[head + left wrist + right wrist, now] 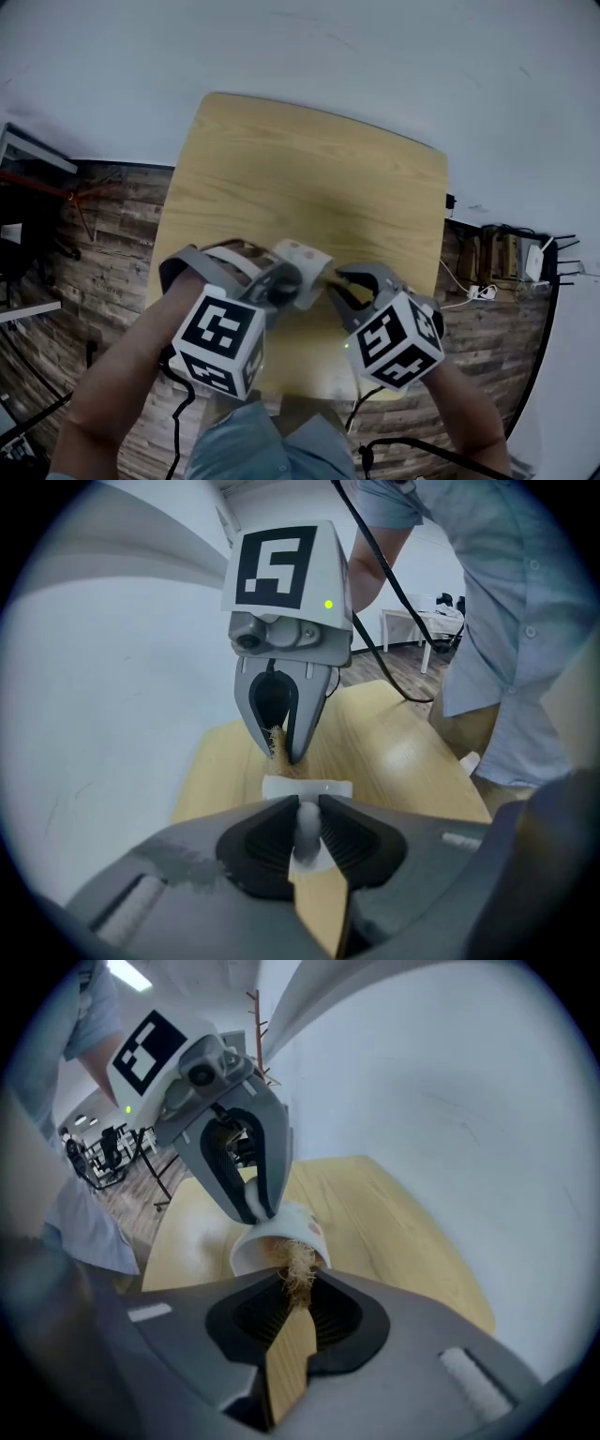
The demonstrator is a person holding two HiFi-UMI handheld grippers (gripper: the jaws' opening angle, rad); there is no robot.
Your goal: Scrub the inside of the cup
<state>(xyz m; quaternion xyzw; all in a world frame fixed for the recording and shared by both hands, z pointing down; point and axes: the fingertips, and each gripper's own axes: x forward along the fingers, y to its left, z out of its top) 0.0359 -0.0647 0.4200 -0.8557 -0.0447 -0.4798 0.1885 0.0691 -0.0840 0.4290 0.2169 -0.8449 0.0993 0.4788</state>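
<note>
Jaws of our left gripper [307, 829] clamp the white cup [272, 1237] by its handle [306, 844] above the tabletop's [309, 159] near edge. Our right gripper's [298, 1290] jaws pinch a bristle brush [297, 1266] at the cup's mouth. We judge scrubbing barely begun.

One cup [309, 261], one brush [298, 1274], one table [309, 178], two claws (left claw [307, 834], right claw [298, 1299]).

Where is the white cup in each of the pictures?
Head view: the cup sits just below the middle, over the near end of the table.
Left gripper view: low in the middle, the cup has its edge pinched by the left gripper.
Right gripper view: the cup is in the middle, mouth facing the camera, with the brush poking in.
Shared landmark: the wooden table.
</note>
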